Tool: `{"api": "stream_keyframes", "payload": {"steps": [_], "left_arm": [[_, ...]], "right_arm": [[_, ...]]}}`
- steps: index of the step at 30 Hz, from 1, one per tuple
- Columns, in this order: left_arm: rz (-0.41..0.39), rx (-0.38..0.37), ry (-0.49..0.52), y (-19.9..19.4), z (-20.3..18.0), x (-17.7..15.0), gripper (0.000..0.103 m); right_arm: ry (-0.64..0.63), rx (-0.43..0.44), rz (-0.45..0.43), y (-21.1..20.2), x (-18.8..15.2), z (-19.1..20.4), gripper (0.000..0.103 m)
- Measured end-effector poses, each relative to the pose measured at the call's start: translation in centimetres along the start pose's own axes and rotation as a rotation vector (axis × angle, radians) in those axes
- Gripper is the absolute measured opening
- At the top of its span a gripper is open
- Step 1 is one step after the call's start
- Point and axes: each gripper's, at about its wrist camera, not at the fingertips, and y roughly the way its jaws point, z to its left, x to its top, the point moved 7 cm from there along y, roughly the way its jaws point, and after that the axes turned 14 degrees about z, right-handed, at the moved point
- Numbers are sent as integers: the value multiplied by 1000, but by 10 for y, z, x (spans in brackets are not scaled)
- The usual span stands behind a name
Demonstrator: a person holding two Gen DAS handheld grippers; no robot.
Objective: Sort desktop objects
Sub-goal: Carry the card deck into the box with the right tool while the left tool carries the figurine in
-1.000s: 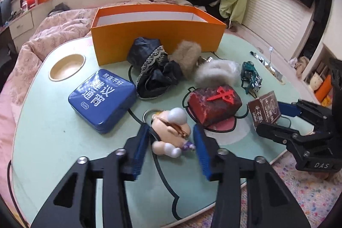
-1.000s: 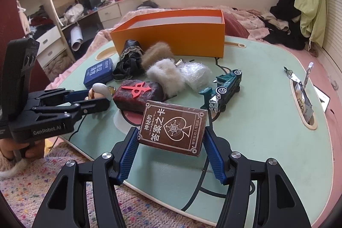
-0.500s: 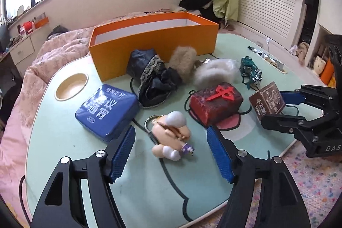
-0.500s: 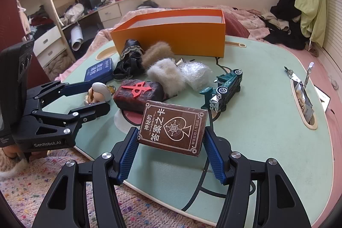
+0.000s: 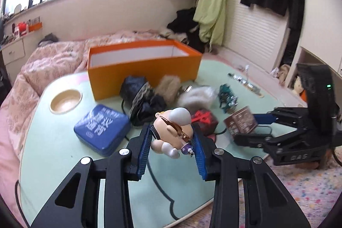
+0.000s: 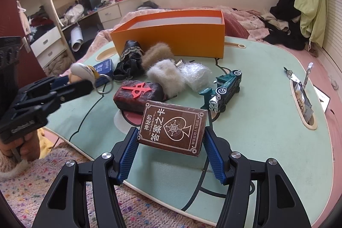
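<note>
Both grippers were loaded over the green table (image 6: 267,121) while the orange box (image 5: 145,69) behind the clutter showed only white inner walls, its floor hidden. The left gripper (image 5: 172,147), jaws closing, clasped a small figurine (image 5: 173,131) lifted clear of the tabletop, its long axis slanting up toward the box. The right gripper (image 6: 171,142) clenched a brown card box (image 6: 173,127) by its short ends, long axis crosswise. The blue tin (image 5: 102,129), toy car (image 6: 224,89) and furry pieces evidently awaited sorting.
</note>
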Motion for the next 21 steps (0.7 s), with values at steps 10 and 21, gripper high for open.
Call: {"api": "stream_keyframes", "payload": {"steps": [10, 21], "left_arm": [[-40, -4, -16, -13, 6, 52, 39], [1, 42, -112, 37, 68, 153, 39]], "right_arm": [[-25, -13, -93, -28, 35, 5, 61], [88, 25, -94, -3, 185, -21, 61]]}}
